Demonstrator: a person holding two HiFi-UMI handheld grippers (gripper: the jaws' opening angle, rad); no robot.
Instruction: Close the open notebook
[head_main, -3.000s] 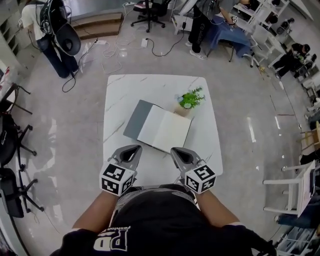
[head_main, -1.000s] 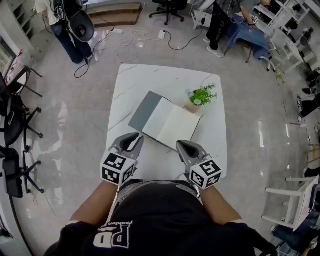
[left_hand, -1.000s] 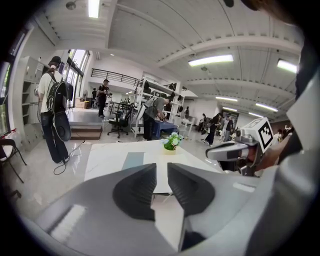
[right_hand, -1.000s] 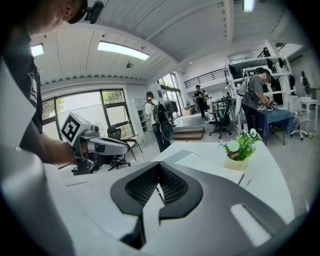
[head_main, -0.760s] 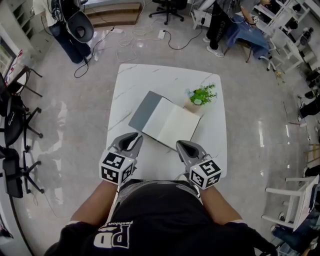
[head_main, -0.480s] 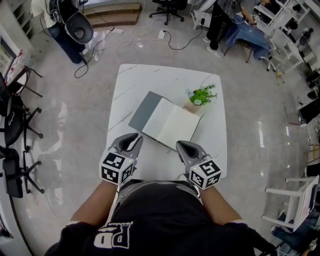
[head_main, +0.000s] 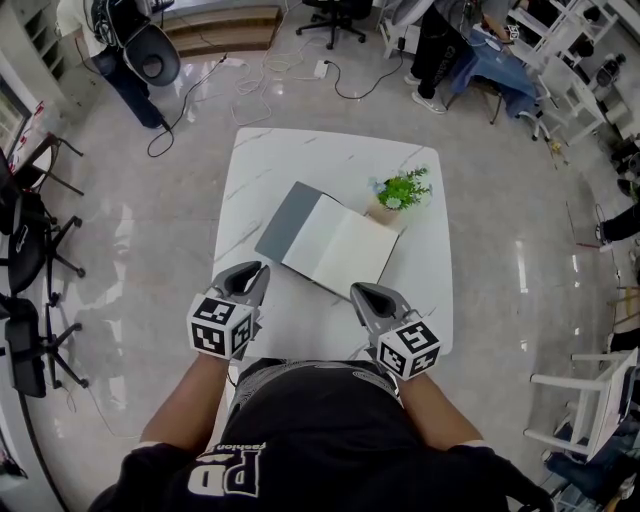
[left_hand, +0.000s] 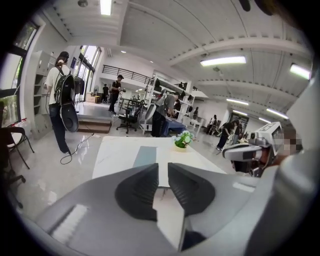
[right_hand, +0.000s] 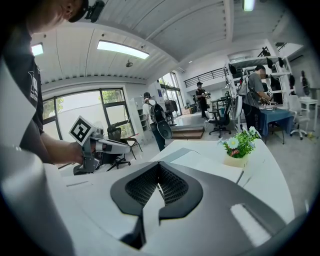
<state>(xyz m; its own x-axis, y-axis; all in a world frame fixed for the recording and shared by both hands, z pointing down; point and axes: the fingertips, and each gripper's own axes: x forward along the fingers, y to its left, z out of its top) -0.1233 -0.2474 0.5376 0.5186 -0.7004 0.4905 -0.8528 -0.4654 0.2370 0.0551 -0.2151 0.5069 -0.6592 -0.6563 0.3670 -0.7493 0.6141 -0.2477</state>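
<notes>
White marble table (head_main: 250, 165) on an open-plan floor. Notebook (head_main: 335, 245) lies flat and open on it, grey leaf on its left, blank pages on its right. Potted plant (head_main: 400, 192) sits just beside the notebook's far right corner, so a fold from the left looks like the clear swing. Left gripper (head_main: 254, 270) hangs near the notebook's near left corner, jaws a narrow slit, nothing between them. Right gripper (head_main: 358, 292) is off the near right corner, jaws tip to tip, empty. Neither touches the notebook. Reads as staging; left is best placed to lift the grey leaf.
</notes>
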